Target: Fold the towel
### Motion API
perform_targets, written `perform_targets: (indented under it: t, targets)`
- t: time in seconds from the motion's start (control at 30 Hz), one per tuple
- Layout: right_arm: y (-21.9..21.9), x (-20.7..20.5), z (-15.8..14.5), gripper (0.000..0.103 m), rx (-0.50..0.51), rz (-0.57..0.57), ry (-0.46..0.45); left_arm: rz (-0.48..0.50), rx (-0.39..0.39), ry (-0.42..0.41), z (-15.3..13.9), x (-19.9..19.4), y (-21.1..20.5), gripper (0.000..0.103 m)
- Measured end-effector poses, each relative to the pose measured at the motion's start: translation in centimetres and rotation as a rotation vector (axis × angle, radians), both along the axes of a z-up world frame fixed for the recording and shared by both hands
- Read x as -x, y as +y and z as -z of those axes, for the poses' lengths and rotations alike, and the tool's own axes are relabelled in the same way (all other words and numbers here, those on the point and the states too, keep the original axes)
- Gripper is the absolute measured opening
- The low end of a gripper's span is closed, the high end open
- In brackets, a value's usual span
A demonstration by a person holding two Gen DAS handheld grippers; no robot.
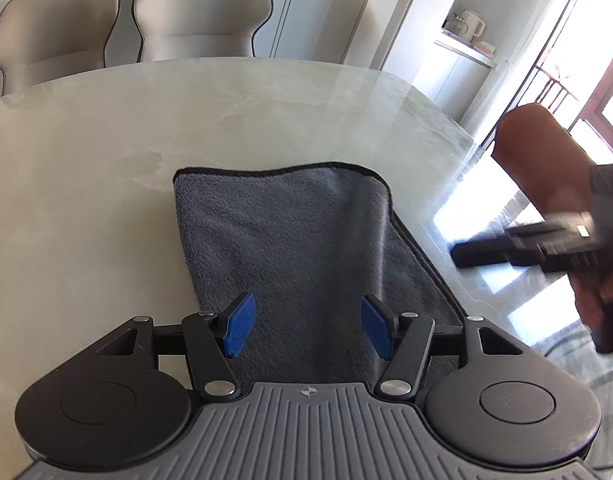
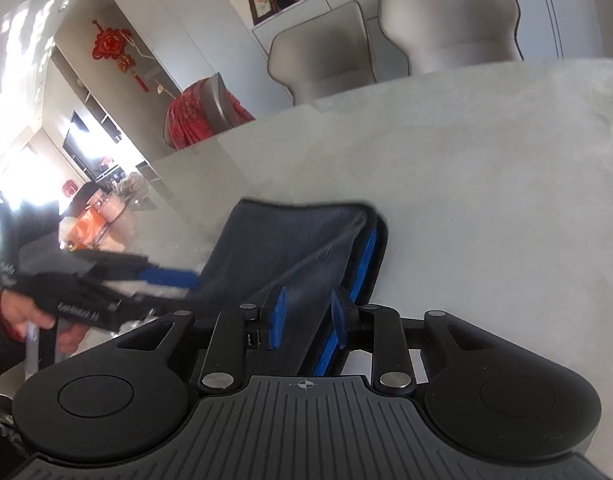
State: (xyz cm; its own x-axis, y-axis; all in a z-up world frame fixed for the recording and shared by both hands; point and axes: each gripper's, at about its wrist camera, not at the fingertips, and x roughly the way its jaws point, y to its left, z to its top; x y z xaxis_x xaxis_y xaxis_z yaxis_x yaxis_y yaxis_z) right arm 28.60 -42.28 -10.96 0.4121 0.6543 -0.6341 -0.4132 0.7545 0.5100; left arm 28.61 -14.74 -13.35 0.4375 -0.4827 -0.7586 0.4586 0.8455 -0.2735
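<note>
A dark grey towel [image 1: 290,240] with black trim lies folded on the pale marble table [image 1: 106,152]. My left gripper [image 1: 306,326] is open, its blue pads [image 1: 240,326] hovering over the towel's near end, holding nothing. My right gripper [image 1: 482,250] shows blurred to the right of the towel, above the table. In the right wrist view the towel [image 2: 282,248] shows stacked layers with blue inner faces at its right edge. My right gripper [image 2: 308,316] is partly open over the towel's near corner. The left gripper [image 2: 162,278] shows at the towel's left side.
Two beige chairs [image 1: 126,20] stand behind the table's far edge. A shelf with a kettle [image 1: 468,26] is at the right. A red-draped chair [image 2: 202,114] and a cluttered side table [image 2: 102,216] are at the left. Sun glare lies on the table's right side.
</note>
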Motion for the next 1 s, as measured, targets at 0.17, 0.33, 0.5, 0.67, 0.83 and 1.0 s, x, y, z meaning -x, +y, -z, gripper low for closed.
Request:
perform_targets:
  t: [0.17, 0.33, 0.5, 0.67, 0.83, 1.0]
  targets:
    - [-0.2, 7.9, 0.8, 0.028, 0.051, 0.043, 0.090, 0.017, -0.009, 0.026, 0.5, 1.9, 0.3, 0.063]
    - [-1.5, 12.4, 1.5, 0.030, 0.026, 0.143, 0.127, 0.026, -0.023, 0.037, 0.7, 3.3, 0.4, 0.063]
    - [-1.9, 13.0, 2.1, 0.029, -0.063, 0.226, 0.119, 0.026, -0.028, 0.037, 0.7, 3.9, 0.3, 0.067]
    - [-1.7, 12.3, 2.6, 0.008, -0.127, 0.266, 0.133, 0.030, -0.029, 0.038, 0.6, 4.3, 0.3, 0.068]
    - [-3.0, 13.1, 1.5, 0.007, -0.168, 0.331, 0.111, 0.033, -0.029, 0.039, 0.5, 4.4, 0.2, 0.068]
    - [-3.2, 13.0, 2.1, 0.007, -0.097, 0.332, 0.158, 0.053, -0.043, 0.037, 0.7, 4.6, -0.3, 0.068]
